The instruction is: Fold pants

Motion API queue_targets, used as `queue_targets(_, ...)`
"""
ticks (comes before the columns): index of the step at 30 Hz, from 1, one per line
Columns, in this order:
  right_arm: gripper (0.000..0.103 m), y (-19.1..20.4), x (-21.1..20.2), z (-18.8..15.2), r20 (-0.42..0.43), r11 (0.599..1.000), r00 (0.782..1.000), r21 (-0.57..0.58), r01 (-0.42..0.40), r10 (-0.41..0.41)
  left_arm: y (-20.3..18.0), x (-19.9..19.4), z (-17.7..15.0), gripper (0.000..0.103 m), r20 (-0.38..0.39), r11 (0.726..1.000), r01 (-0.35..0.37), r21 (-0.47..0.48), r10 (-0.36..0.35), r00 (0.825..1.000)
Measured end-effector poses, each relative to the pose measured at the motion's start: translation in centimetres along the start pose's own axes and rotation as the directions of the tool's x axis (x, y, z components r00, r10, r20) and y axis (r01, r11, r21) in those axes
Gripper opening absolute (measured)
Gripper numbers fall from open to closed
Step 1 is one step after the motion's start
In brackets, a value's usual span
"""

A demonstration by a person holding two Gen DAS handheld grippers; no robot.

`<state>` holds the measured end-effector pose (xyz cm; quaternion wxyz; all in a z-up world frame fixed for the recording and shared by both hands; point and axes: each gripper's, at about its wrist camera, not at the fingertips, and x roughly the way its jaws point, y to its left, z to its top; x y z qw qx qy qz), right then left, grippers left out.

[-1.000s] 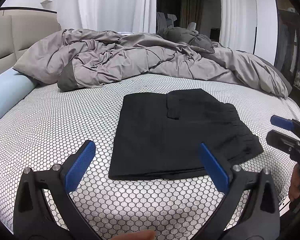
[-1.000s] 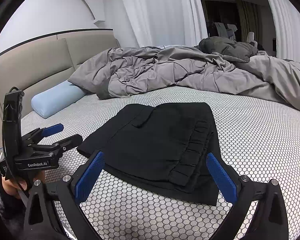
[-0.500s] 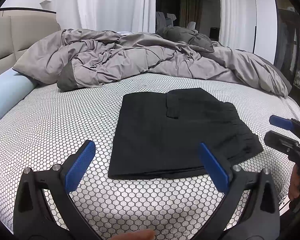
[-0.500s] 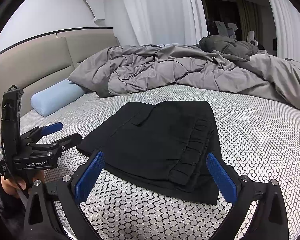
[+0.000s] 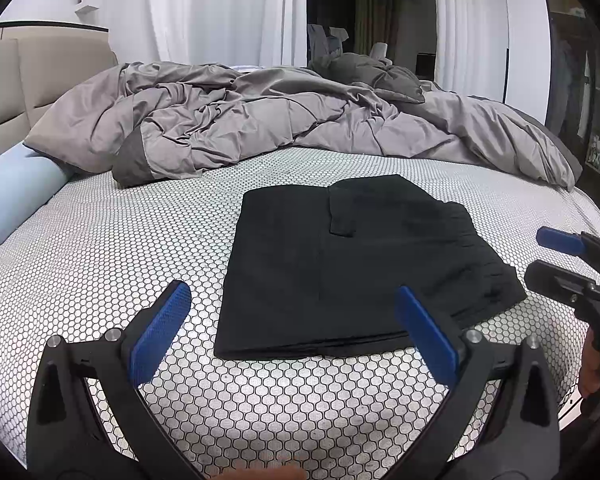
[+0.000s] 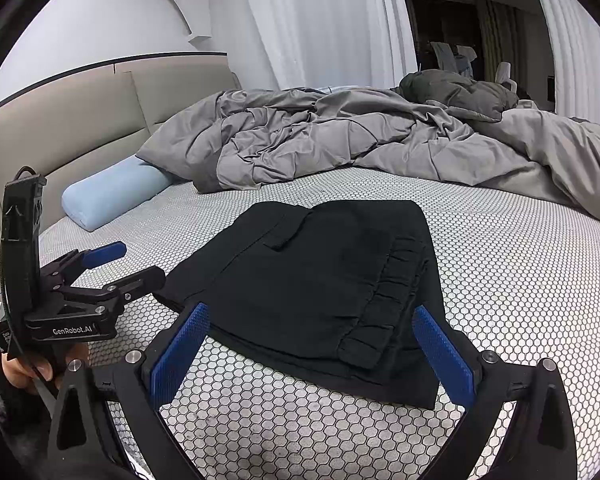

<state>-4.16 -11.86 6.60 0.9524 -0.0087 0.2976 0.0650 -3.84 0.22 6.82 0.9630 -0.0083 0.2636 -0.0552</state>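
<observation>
Black pants (image 5: pixel 352 264) lie folded into a flat rectangle on the honeycomb-patterned bed sheet (image 5: pixel 112 256), also in the right wrist view (image 6: pixel 320 280), elastic waistband to the right. My left gripper (image 5: pixel 294 330) is open and empty, just short of the pants' near folded edge; it also shows at the left of the right wrist view (image 6: pixel 128 264). My right gripper (image 6: pixel 312 350) is open and empty, hovering over the near waistband corner; it shows at the right edge of the left wrist view (image 5: pixel 556 260).
A rumpled grey duvet (image 5: pixel 260 120) fills the far half of the bed. A light blue bolster pillow (image 6: pixel 112 196) lies at the left by the beige headboard (image 6: pixel 68 124). White curtains (image 5: pixel 220 12) hang behind. The bed's right edge meets dark shelving (image 5: pixel 596 120).
Both grippers have drawn back very slightly from the pants and stay open. The folded pants have not moved.
</observation>
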Motion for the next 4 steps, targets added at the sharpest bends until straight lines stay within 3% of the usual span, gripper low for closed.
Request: queue_targets(4, 0.103, 0.08, 0.1, -0.02, -0.007, 1.0, 1.0, -0.002, -0.002, 0.002, 0.35, 0.01, -0.05, 0.102, -0.001, 1.0, 0.011, 0.005, -0.011, 1.0)
